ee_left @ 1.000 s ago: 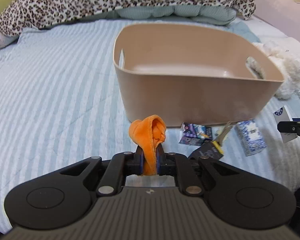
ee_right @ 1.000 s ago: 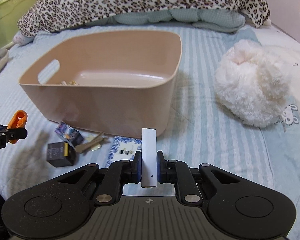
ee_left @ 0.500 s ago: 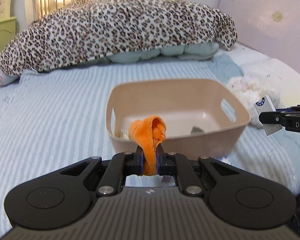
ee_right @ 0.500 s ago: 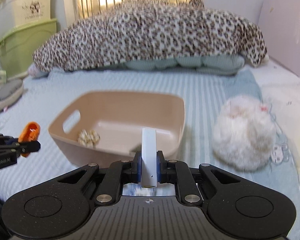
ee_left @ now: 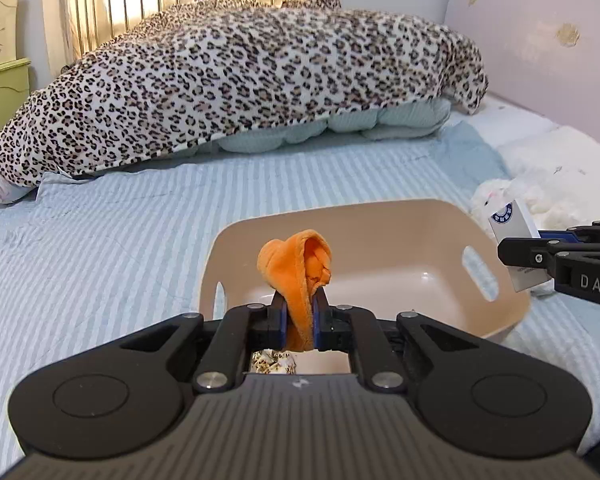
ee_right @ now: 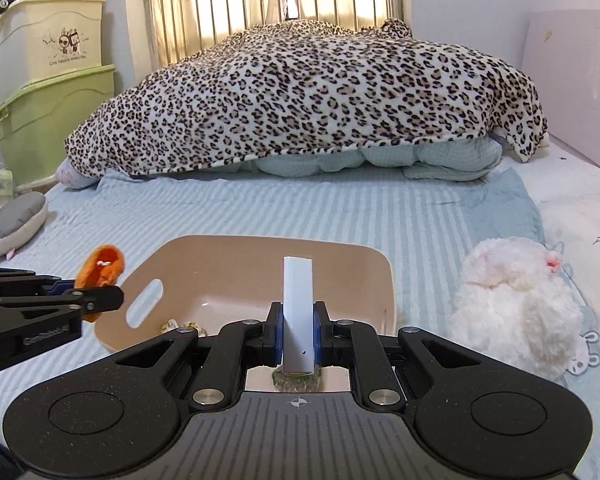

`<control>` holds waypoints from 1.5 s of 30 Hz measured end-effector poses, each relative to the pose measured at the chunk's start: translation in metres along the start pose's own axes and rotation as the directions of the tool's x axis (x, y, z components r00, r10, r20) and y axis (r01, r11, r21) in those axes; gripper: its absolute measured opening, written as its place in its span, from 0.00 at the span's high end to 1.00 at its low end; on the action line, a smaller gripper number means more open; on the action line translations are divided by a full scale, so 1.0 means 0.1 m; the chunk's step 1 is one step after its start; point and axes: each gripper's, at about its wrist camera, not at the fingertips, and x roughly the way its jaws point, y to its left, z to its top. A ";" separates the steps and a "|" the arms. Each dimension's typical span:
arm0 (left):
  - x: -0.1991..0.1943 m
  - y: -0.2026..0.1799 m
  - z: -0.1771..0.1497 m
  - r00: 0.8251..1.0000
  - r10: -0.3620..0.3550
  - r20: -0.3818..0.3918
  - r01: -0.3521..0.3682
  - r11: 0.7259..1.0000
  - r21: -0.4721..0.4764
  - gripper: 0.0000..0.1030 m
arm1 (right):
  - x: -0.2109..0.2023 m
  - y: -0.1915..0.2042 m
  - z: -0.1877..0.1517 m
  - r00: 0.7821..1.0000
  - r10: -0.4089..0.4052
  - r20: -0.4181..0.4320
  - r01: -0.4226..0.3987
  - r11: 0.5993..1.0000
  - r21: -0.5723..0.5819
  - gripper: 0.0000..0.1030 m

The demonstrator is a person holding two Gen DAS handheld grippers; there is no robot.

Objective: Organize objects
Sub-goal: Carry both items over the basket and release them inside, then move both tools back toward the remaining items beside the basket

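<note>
While the left gripper (ee_left: 300, 316) pinches an orange cloth (ee_left: 298, 268) between its two fingers, the cloth's bunched upper end rises straight up past the fingertips and its lower tail hangs down behind them, so its long axis runs upright. It hangs over the near left part of the beige basket (ee_left: 512, 312), which stands on the striped blue bedspread (ee_left: 100, 248). Below the gripper a speckled shell-like object (ee_left: 272, 362) lies on the basket floor near its left wall.

The right gripper (ee_right: 298, 336) is clamped on a slim white box (ee_right: 297, 312), held by its lower half with the narrow face toward the camera; the box stands upright and its top end points up, well clear of the fingertips (a small dark dot marks its lower front). It hangs over the near right part of the basket, and a greenish lump (ee_right: 296, 382) shows on the floor beneath it.

To the right of the basket a fluffy white plush toy (ee_right: 516, 300) rests on the bedspread. Farther back, a leopard-print blanket (ee_right: 308, 100) covers a heap of pale green bedding (ee_right: 380, 160) along the far edge of the bed.
</note>
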 end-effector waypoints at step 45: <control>-0.03 -0.03 -0.42 0.993 0.025 -0.118 -0.026 1.000 -0.009 0.09 | -0.05 -0.06 -0.52 0.990 -0.074 -0.119 0.075 0.997 0.008 0.00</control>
